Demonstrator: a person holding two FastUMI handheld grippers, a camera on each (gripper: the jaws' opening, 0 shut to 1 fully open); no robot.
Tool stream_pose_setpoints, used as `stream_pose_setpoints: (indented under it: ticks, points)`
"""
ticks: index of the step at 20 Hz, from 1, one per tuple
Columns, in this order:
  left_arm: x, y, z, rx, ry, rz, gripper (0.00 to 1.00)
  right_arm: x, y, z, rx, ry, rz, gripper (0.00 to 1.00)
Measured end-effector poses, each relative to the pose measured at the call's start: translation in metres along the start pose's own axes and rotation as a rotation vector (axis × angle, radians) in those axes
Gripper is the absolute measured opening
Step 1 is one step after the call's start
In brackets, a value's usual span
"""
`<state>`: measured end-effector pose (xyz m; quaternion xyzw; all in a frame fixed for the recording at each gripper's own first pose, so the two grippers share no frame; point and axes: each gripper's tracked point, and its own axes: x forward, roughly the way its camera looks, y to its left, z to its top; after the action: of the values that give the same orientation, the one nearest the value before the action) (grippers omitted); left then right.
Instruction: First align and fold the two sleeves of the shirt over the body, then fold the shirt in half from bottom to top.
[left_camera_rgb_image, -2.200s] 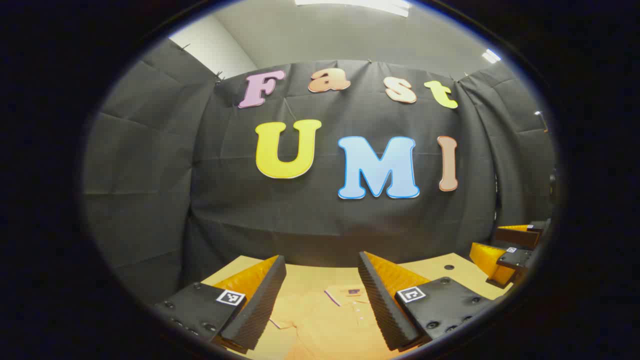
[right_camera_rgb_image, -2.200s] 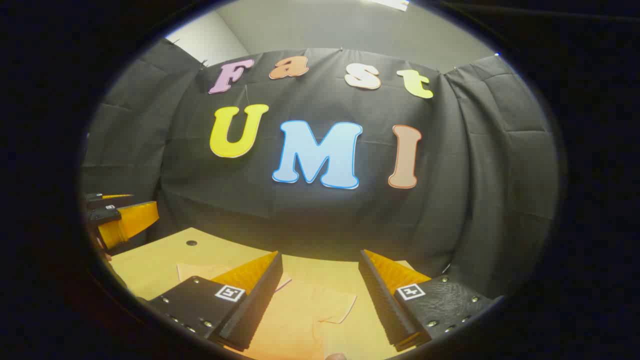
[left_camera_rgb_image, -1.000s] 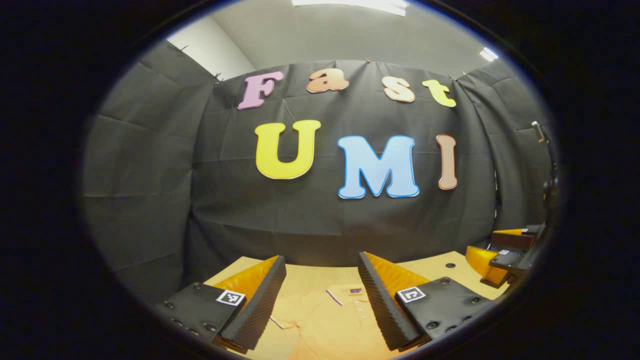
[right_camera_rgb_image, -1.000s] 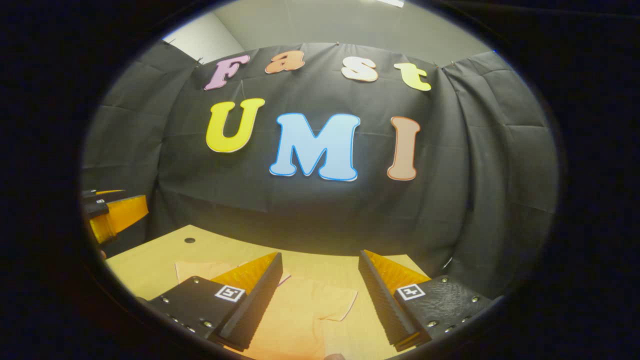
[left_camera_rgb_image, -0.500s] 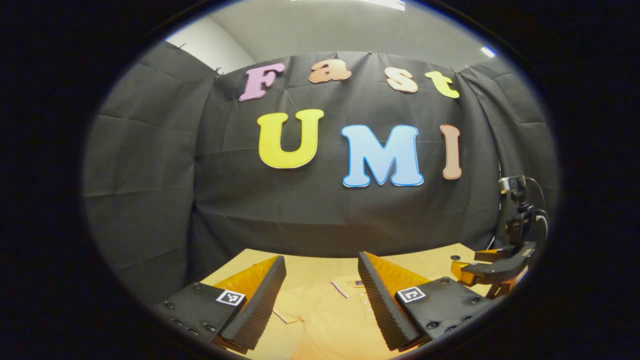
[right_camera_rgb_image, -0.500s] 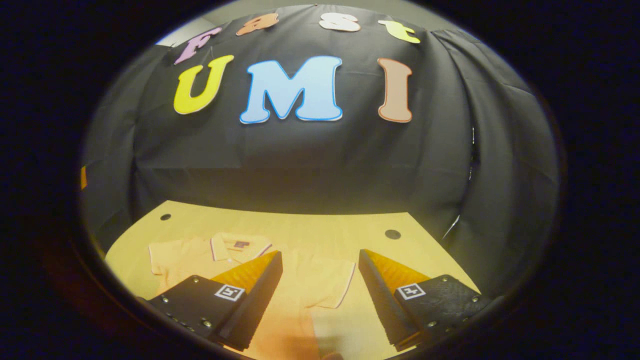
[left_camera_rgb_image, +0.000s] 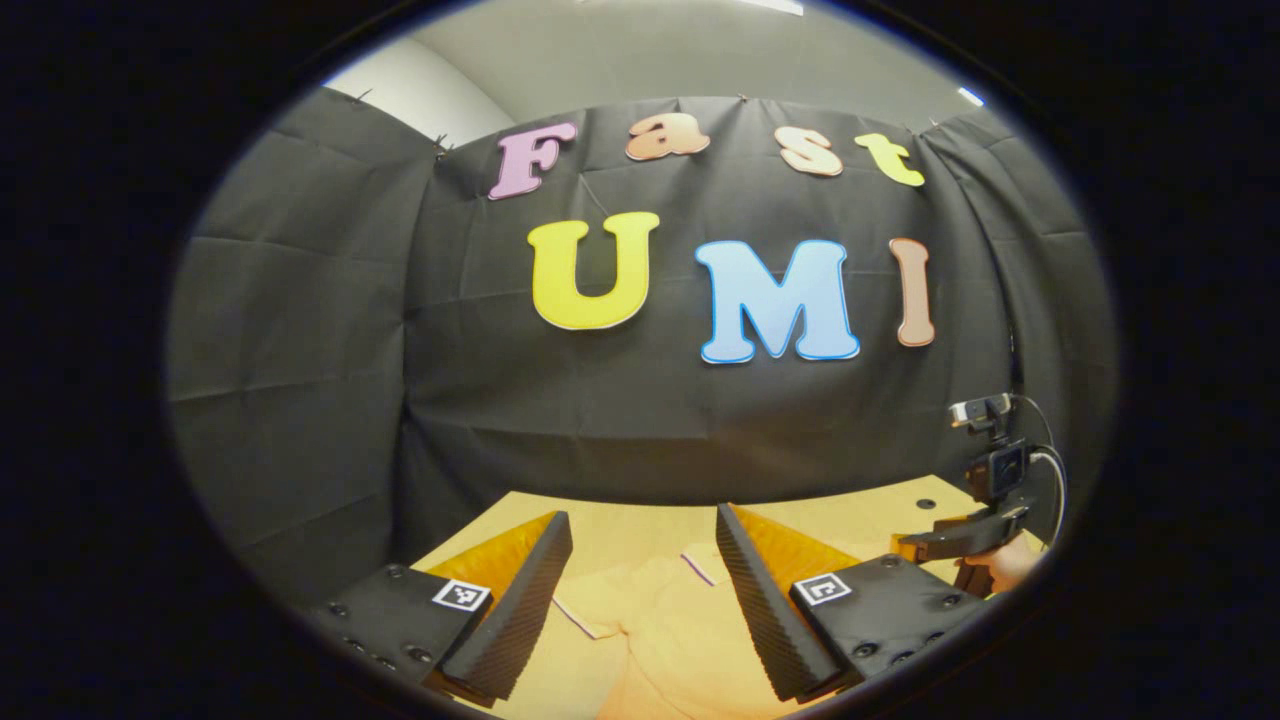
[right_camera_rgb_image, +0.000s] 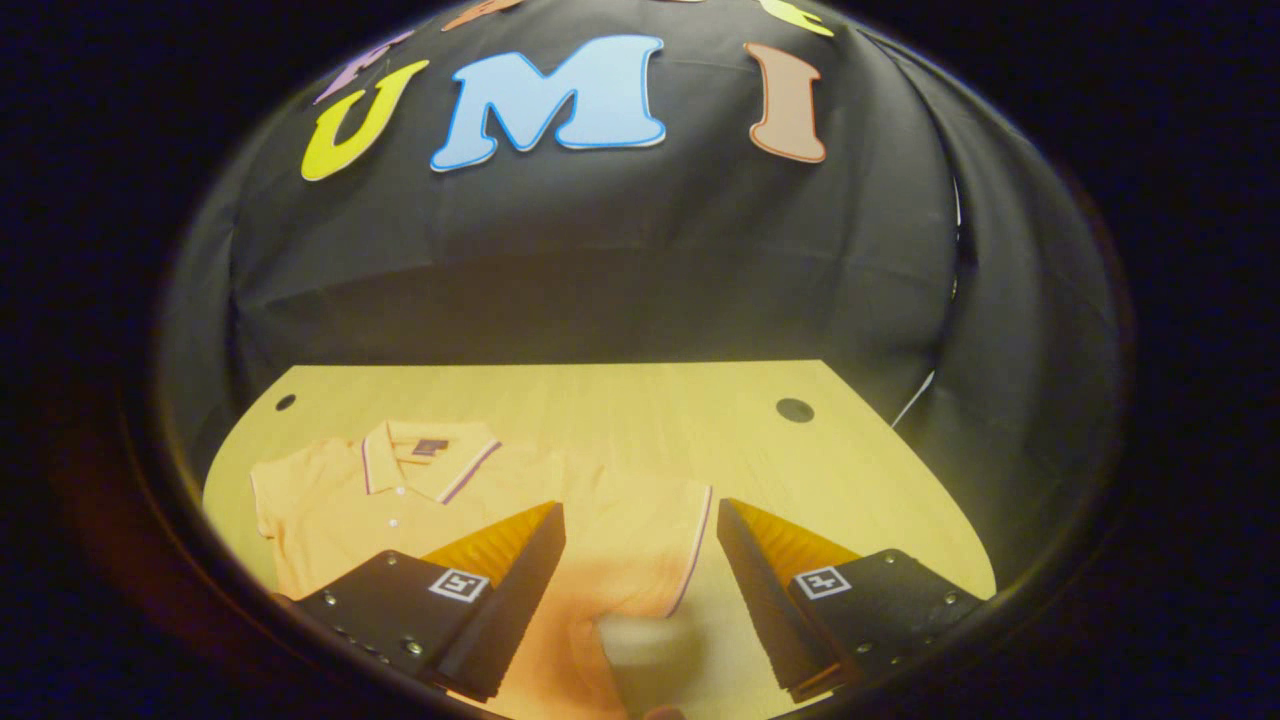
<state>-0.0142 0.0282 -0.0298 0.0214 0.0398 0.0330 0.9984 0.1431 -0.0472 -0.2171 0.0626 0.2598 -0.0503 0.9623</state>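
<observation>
An orange polo shirt (right_camera_rgb_image: 400, 510) lies flat, front up, on the wooden table (right_camera_rgb_image: 640, 410), its collar (right_camera_rgb_image: 425, 455) toward the back wall. Its right sleeve (right_camera_rgb_image: 650, 540) with a striped cuff is spread out to the side. My right gripper (right_camera_rgb_image: 640, 508) hangs open just above that sleeve, the cuff between its fingers. In the left gripper view the shirt (left_camera_rgb_image: 660, 620) lies below my left gripper (left_camera_rgb_image: 642, 518), which is open and holds nothing. The left sleeve's cuff (left_camera_rgb_image: 585, 620) shows near its left finger. The right gripper (left_camera_rgb_image: 950, 545) and a hand (left_camera_rgb_image: 1005, 565) show far right.
Black cloth walls close the table's back and sides. Two round holes (right_camera_rgb_image: 795, 410) (right_camera_rgb_image: 285, 402) sit in the tabletop near its back corners. A cable (right_camera_rgb_image: 915, 400) hangs at the right wall. Bare wood lies behind and right of the shirt.
The right gripper has tipped down toward the table and now hangs over the right sleeve. The left gripper has shifted slightly. Both stay open.
</observation>
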Motion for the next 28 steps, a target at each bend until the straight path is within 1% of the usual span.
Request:
stream_pose_setpoints:
  ticks: [6,9,13,15,16,17,20,21,22,24,25,26,28]
  points:
    - [-0.014,0.008,-0.007,-0.005,0.012,0.031,0.96,0.045,-0.018,-0.032,0.049,0.16,-0.057,0.95]
    - [-0.022,0.011,-0.011,-0.005,0.021,0.047,0.96,0.061,-0.023,-0.043,0.027,0.218,-0.075,0.95]
    - [-0.034,0.017,-0.01,-0.001,0.022,0.068,0.95,0.074,-0.026,-0.057,-0.011,0.272,-0.071,0.95]
    - [-0.037,0.018,-0.009,0.004,0.02,0.075,0.95,0.074,-0.018,-0.059,0.021,0.29,-0.039,0.95]
    - [-0.039,0.019,-0.009,0.008,0.02,0.079,0.95,0.076,-0.015,-0.061,0.038,0.295,-0.031,0.87]
    - [-0.041,0.02,-0.009,0.011,0.021,0.082,0.96,0.077,-0.008,-0.064,0.062,0.305,-0.006,0.81]
    - [-0.046,0.022,-0.009,0.013,0.02,0.09,0.96,0.078,-0.007,-0.065,0.1,0.309,-0.006,0.59]
    - [-0.046,0.024,-0.008,0.012,0.019,0.094,0.96,0.078,-0.007,-0.065,0.099,0.308,-0.001,0.44]
    - [-0.047,0.025,-0.008,0.011,0.019,0.097,0.96,0.076,-0.01,-0.064,0.091,0.305,0.001,0.43]
    - [-0.049,0.025,-0.007,0.012,0.019,0.101,0.96,0.076,-0.01,-0.062,0.105,0.302,0.004,0.13]
    - [-0.049,0.025,-0.006,0.011,0.019,0.101,0.96,0.076,-0.013,-0.063,0.103,0.299,-0.012,0.14]
    - [-0.049,0.024,-0.006,0.01,0.019,0.1,0.96,0.077,-0.013,-0.059,0.101,0.29,-0.012,0.01]
    - [-0.051,0.022,-0.005,0.013,0.017,0.099,0.96,0.074,-0.009,-0.049,0.069,0.247,-0.012,0.02]
